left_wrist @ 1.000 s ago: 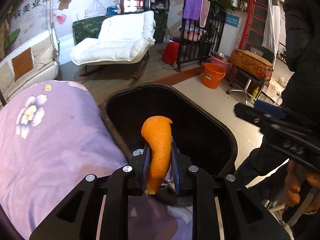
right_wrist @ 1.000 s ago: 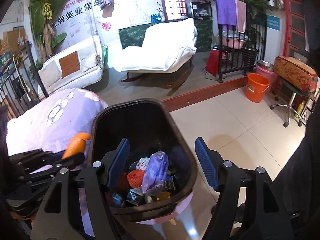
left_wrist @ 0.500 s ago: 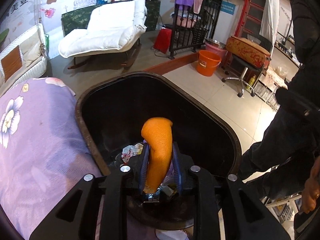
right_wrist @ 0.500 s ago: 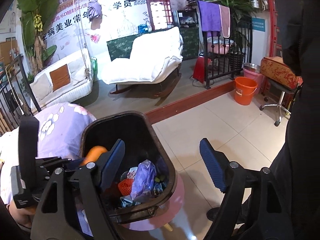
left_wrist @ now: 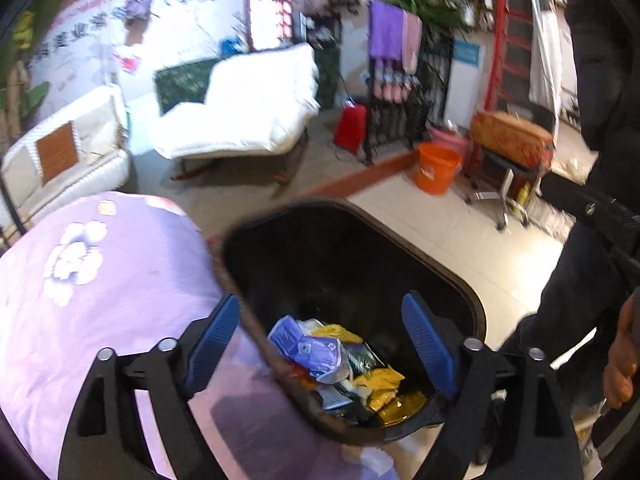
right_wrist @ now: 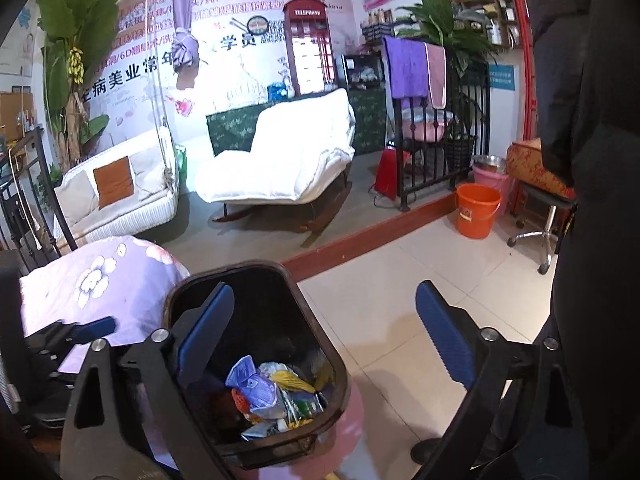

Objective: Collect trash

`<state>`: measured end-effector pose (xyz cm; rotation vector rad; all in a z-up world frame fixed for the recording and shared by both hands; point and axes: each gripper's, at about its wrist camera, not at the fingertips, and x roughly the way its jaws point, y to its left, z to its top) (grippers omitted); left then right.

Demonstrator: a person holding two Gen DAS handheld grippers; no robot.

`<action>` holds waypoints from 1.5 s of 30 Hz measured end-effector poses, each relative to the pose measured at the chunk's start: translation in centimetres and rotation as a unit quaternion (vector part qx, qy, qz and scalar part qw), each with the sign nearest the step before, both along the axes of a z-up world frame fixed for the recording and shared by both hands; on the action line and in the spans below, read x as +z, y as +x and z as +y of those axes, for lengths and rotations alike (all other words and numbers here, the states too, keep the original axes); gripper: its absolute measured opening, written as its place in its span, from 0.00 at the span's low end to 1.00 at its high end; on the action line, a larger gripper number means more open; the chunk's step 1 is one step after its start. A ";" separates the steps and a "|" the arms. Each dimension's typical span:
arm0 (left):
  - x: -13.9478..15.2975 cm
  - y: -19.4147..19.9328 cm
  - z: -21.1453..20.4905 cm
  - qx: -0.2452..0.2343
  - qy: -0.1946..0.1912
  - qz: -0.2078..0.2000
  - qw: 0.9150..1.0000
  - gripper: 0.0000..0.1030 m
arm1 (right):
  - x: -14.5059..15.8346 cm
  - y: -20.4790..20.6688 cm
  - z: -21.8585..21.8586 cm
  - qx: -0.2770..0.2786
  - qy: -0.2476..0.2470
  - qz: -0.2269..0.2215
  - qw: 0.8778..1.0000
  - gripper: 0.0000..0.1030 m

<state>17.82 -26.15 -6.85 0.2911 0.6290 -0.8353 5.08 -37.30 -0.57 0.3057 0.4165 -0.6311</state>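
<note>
Black bin (left_wrist: 460, 288) upright, holding crumpled wrappers (left_wrist: 320, 354), possibly foil.

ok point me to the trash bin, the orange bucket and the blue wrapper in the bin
trash bin (left_wrist: 460, 284), left wrist view, on its far right rim
orange bucket (right_wrist: 478, 216), right wrist view, on its front wall
blue wrapper (left_wrist: 308, 348), left wrist view, on its flat face

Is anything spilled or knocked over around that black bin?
Nothing stands out. The black bin stands upright beside the purple flowered cover, and the wrappers all lie inside it. No litter shows on the floor tiles. Both tools, left and right, are open and empty.
</note>
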 end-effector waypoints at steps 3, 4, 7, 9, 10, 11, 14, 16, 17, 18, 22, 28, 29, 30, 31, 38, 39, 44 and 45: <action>1.1 -0.2 2.7 0.031 -0.027 -0.017 0.999 0.87 | 0.4 0.3 1.2 0.006 -0.009 -0.012 1.000 0.92; 1.4 -0.3 3.3 0.040 -0.030 -0.024 0.998 0.88 | 0.5 0.4 1.7 0.008 -0.014 -0.014 1.000 0.93; 2.3 -1.0 5.3 0.059 -0.034 -0.047 0.997 0.90 | 0.8 0.7 2.9 0.017 -0.026 -0.018 0.999 0.93; 2.9 -1.5 6.7 0.073 -0.042 -0.056 0.995 0.91 | 1.0 0.6 3.8 0.020 -0.033 -0.026 0.999 0.94; 3.2 -1.6 7.3 0.080 -0.049 -0.058 0.994 0.91 | 1.0 0.5 4.3 0.021 -0.035 -0.030 0.999 0.95; 3.4 -1.8 7.9 0.084 -0.055 -0.058 0.993 0.92 | 1.0 0.5 4.8 0.024 -0.037 -0.032 0.999 0.95; 3.9 -2.3 9.1 0.096 -0.062 -0.066 0.991 0.93 | 1.0 0.4 6.5 0.038 -0.048 -0.032 0.998 0.95; 4.3 -2.9 9.8 0.106 -0.064 -0.083 0.989 0.93 | 1.1 0.2 7.6 0.048 -0.057 -0.034 0.997 0.95; 4.4 -3.2 10.1 0.109 -0.065 -0.089 0.988 0.94 | 1.2 0.1 8.2 0.052 -0.060 -0.035 0.996 0.95; 4.6 -3.6 10.5 0.114 -0.065 -0.099 0.986 0.95 | 1.3 -0.1 8.7 0.056 -0.061 -0.039 0.996 0.95; 5.0 -5.0 12.3 0.133 -0.073 -0.128 0.980 0.95 | 1.9 -0.9 11.2 0.064 -0.071 -0.056 0.994 0.95; 4.9 -7.3 15.1 0.183 -0.058 -0.163 0.968 0.95 | 2.6 -2.7 14.6 0.062 -0.097 -0.069 0.991 0.95; 4.9 -7.5 15.6 0.198 -0.061 -0.160 0.965 0.95 | 2.7 -3.2 15.0 0.059 -0.100 -0.073 0.991 0.95; 4.9 -7.8 16.0 0.210 -0.065 -0.155 0.963 0.95 | 2.7 -3.6 15.5 0.059 -0.101 -0.077 0.990 0.95; 4.9 -8.0 16.6 0.222 -0.071 -0.147 0.961 0.95 | 2.7 -4.0 16.0 0.062 -0.102 -0.078 0.990 0.95; 5.8 -10.3 19.0 0.280 -0.088 -0.177 0.940 0.95 | 3.0 -5.7 18.2 0.078 -0.101 -0.087 0.988 0.95; 5.8 -10.4 19.2 0.285 -0.091 -0.176 0.938 0.95 | 3.1 -5.7 18.3 0.082 -0.101 -0.086 0.988 0.95; 5.8 -10.3 20.0 0.303 -0.101 -0.167 0.933 0.95 | 3.2 -5.8 18.7 0.099 -0.096 -0.083 0.987 0.95; 5.7 -10.5 20.1 0.305 -0.101 -0.165 0.932 0.95 | 3.3 -5.8 18.8 0.101 -0.099 -0.083 0.986 0.95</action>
